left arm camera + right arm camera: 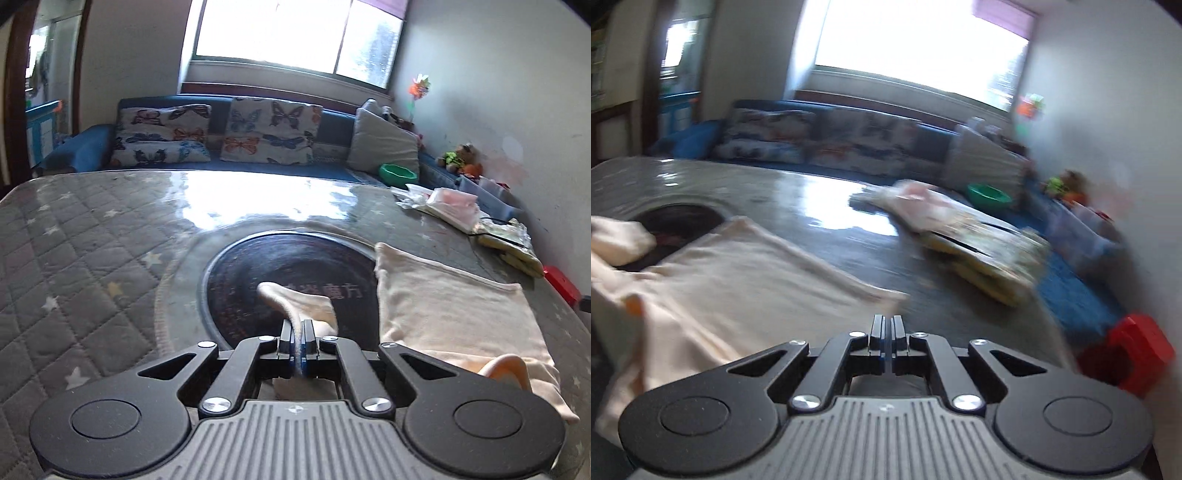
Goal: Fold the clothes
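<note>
Now left gripper (pixel 297 325) tilted down, fingers pinching cream garment (pixel 450 306); right gripper (pixel 887 325) fingers pressed together, empty.

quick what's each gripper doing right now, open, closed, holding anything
Left gripper: closed, pinching a fold of the cream garment.
Right gripper: closed, nothing visible between its fingers.

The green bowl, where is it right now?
In the left wrist view, the green bowl sits far right on the blue sofa, below the grey cushion, beyond the table's far edge.
</note>
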Motion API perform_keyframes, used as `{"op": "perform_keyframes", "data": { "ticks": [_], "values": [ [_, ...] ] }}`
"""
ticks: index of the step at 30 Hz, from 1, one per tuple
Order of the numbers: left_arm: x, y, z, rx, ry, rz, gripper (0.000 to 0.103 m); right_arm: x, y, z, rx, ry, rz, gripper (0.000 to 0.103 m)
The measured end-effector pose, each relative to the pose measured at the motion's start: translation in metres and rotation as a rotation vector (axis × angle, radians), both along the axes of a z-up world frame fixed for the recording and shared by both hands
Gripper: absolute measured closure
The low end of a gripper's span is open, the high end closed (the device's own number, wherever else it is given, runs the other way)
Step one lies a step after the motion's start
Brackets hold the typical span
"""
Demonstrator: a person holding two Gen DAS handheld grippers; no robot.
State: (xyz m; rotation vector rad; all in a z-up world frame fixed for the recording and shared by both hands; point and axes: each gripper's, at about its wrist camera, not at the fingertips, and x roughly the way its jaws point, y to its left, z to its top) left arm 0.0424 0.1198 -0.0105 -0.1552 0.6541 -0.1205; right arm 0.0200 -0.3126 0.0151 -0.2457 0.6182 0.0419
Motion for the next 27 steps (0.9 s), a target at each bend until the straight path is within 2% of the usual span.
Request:
{"op": "perform_keyframes", "data": {
  "ticks": [2, 6, 9, 16, 22, 27],
  "values": [
    [-0.004, 0.006, 0.0, -0.004, 0.003, 0.009, 0.1, -0.003, -0.025, -0.003, -0.001, 0.026, -0.083, 0.101],
    [-0.01, 0.012, -0.002, 0.01, 0.009, 0.025, 0.1, -0.008, -0.026, -0.008, 0.073, 0.065, -0.02, 0.095],
    [-0.011, 0.016, -0.004, 0.011, 0.018, 0.043, 0.1, -0.005, 0.007, -0.01, 0.101, 0.077, 0.122, 0.089],
    [-0.02, 0.022, -0.01, 0.016, 0.029, 0.073, 0.099, 0.016, 0.115, -0.019, 0.139, 0.133, 0.45, 0.084],
    [-0.025, 0.026, -0.017, -0.001, 0.041, 0.09, 0.099, 0.045, 0.191, -0.033, 0.151, 0.204, 0.583, 0.082],
    [-0.029, 0.03, -0.019, -0.016, 0.04, 0.092, 0.099, 0.051, 0.226, -0.054, 0.171, 0.314, 0.652, 0.062]
  ]
}}
